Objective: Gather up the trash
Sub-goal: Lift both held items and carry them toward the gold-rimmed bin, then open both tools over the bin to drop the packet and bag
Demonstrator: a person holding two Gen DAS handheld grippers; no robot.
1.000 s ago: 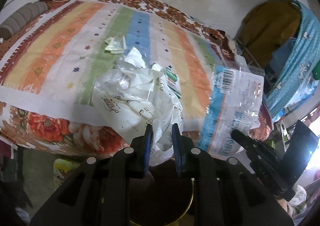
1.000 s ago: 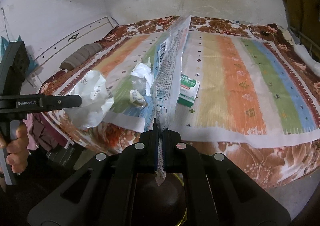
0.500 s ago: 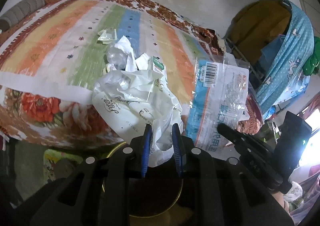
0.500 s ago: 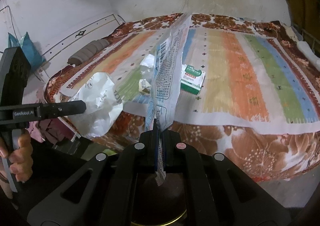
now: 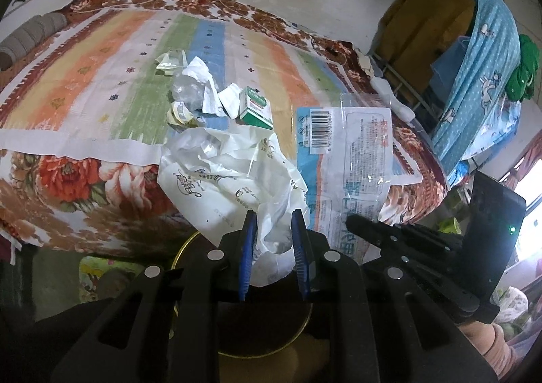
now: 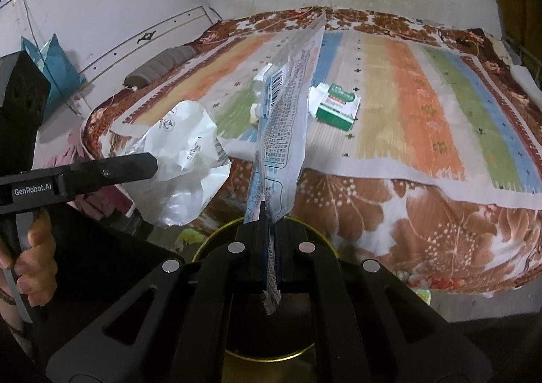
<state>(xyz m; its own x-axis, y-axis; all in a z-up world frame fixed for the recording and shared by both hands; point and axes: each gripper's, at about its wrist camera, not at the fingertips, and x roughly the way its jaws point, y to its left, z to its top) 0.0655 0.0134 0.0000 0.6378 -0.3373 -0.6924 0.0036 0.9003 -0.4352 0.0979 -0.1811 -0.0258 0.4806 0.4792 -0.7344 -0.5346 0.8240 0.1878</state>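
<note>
My left gripper point(image 5: 271, 224) is shut on a crumpled white plastic bag point(image 5: 233, 176), which hangs in front of the bed's edge. The same bag point(image 6: 184, 163) shows at the left of the right wrist view, at the left gripper's fingertip. My right gripper point(image 6: 269, 224) is shut on a clear blue-printed wrapper point(image 6: 288, 112) with a barcode, standing edge-on; the wrapper point(image 5: 349, 163) faces flat in the left wrist view. Below both grippers lies a round gold-rimmed bin point(image 6: 325, 244), also point(image 5: 184, 244). On the bed remain a green-and-white box point(image 6: 337, 107), also point(image 5: 255, 108), and crumpled white papers point(image 5: 200, 85).
The bed has a striped mat point(image 6: 423, 105) over a brown floral blanket point(image 6: 406, 213). A grey pillow point(image 6: 159, 68) lies at the bed's far left. Blue patterned cloth point(image 5: 481, 78) hangs over a rack at the right of the left wrist view. A hand point(image 6: 30, 247) holds the left gripper's handle.
Both grippers have drawn back from the bed with their trash. The bed's edge now sits farther off and the gold-rimmed bin has come into view beneath them.
</note>
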